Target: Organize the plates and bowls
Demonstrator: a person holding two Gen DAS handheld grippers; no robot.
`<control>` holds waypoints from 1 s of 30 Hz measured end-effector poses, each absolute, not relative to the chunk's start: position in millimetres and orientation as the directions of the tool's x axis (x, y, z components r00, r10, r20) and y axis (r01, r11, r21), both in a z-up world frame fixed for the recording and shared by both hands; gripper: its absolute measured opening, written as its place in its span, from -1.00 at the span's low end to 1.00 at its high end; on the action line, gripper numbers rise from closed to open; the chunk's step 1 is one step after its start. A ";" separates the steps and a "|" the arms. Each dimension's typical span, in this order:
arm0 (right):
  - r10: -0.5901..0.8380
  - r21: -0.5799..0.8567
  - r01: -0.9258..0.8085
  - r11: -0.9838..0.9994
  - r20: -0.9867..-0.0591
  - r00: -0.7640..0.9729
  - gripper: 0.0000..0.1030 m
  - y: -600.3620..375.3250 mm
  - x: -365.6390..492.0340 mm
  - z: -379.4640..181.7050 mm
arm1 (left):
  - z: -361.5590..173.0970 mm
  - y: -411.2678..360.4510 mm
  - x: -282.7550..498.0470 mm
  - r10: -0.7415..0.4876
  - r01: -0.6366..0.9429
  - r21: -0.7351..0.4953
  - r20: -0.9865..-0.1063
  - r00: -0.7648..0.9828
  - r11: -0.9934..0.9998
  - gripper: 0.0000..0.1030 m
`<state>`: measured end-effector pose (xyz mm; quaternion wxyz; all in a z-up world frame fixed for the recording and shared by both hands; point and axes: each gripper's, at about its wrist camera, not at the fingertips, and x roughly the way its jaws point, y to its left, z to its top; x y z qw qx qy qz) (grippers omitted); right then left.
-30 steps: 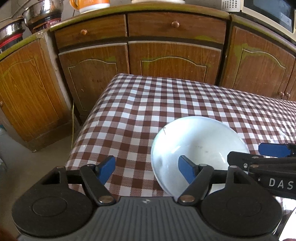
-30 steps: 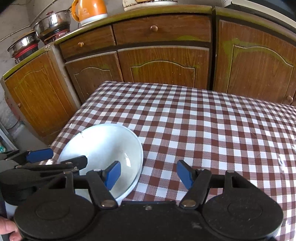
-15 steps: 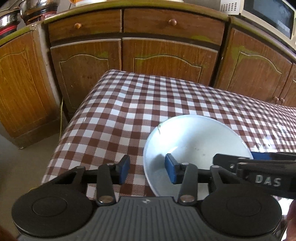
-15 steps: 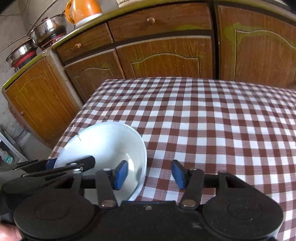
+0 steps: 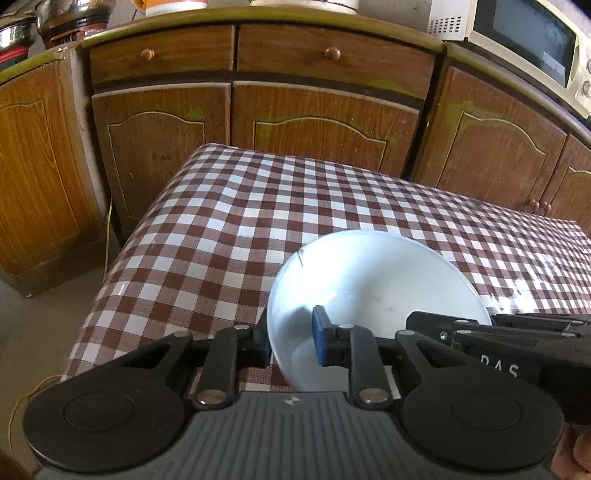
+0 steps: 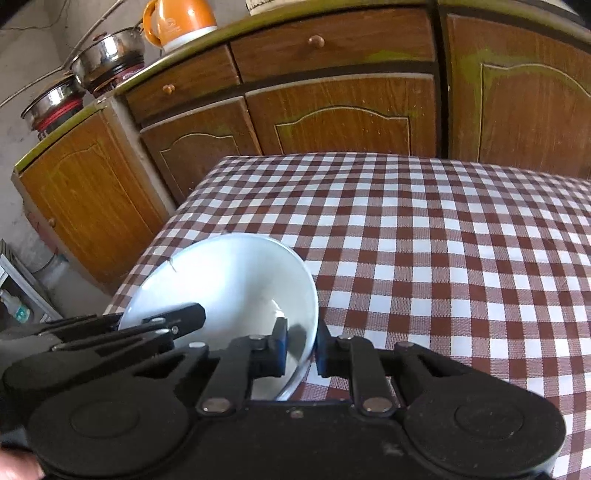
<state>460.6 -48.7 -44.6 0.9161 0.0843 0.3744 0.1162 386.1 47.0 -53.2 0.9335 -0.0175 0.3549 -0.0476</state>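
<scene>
A white bowl (image 5: 376,284) sits at the near left corner of the checked table (image 5: 258,206). My left gripper (image 5: 291,341) is shut on the bowl's left rim, one blue pad inside, one outside. My right gripper (image 6: 301,349) is shut on the bowl's (image 6: 229,280) right rim in the same way. Each gripper shows in the other's view, across the bowl. The bowl looks empty and tilts a little.
Brown wooden cabinets (image 5: 317,118) stand close behind the table (image 6: 443,251). A microwave (image 5: 524,44) is on the counter at right, steel pots (image 6: 107,62) and an orange kettle (image 6: 177,22) at left. The floor (image 5: 40,325) drops off left of the table.
Both grippers have closed from open onto opposite sides of the bowl's rim. Both views have moved in closer to the bowl.
</scene>
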 end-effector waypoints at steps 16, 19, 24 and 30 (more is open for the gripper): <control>0.298 0.248 -0.179 0.952 -0.623 0.723 -0.61 -50.2 415.1 -6.4 | -18.3 50.1 345.1 -0.079 0.064 -0.046 -0.623 0.778 0.997 -0.57; 0.304 0.253 -0.183 0.950 -0.615 0.728 -0.61 -51.4 402.3 2.5 | -9.8 50.2 335.3 -0.076 0.063 -0.044 -0.616 0.784 0.997 -0.57; 0.305 0.251 -0.187 0.950 -0.604 0.737 -0.61 -52.2 382.8 18.1 | 3.1 48.8 316.1 -0.077 0.059 -0.050 -0.601 0.795 0.997 -0.57; 0.309 0.247 -0.198 0.949 -0.590 0.746 -0.61 -55.1 360.0 37.0 | 16.0 47.5 293.1 -0.074 0.054 -0.052 -0.590 0.804 0.997 -0.57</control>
